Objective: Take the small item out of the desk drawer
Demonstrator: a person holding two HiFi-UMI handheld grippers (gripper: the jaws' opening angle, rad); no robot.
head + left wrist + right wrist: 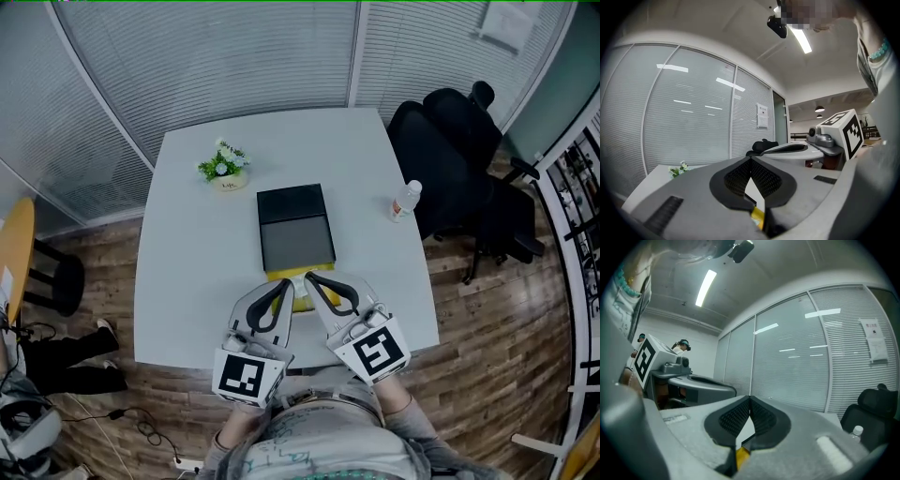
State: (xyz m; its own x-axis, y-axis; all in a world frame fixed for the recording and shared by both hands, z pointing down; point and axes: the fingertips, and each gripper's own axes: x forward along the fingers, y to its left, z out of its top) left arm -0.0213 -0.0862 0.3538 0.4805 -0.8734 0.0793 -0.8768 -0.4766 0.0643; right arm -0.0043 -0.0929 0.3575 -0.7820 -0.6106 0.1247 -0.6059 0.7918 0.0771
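left gripper (751, 159), right gripper (750, 397), jaws of both pressed together, pinching nothing, tips side by side near black box (295, 230)

Yellow bit (303, 303) at dark box (295, 230) front mostly hidden behind left claw (285, 285) & right claw (310, 277).

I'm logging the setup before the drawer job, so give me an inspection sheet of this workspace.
Surface: white rectangular table.
Job's things: dark grey flat drawer box at table centre, yellow part at its near end; small item not seen.
Clutter: small potted plant with white flowers; clear plastic bottle near right edge.
Grippers: left hand-held gripper and right hand-held gripper both shut, empty, tips by the yellow part.
Cables: dark cables on floor, left.
Surroundings: black office chair, slatted blinds.
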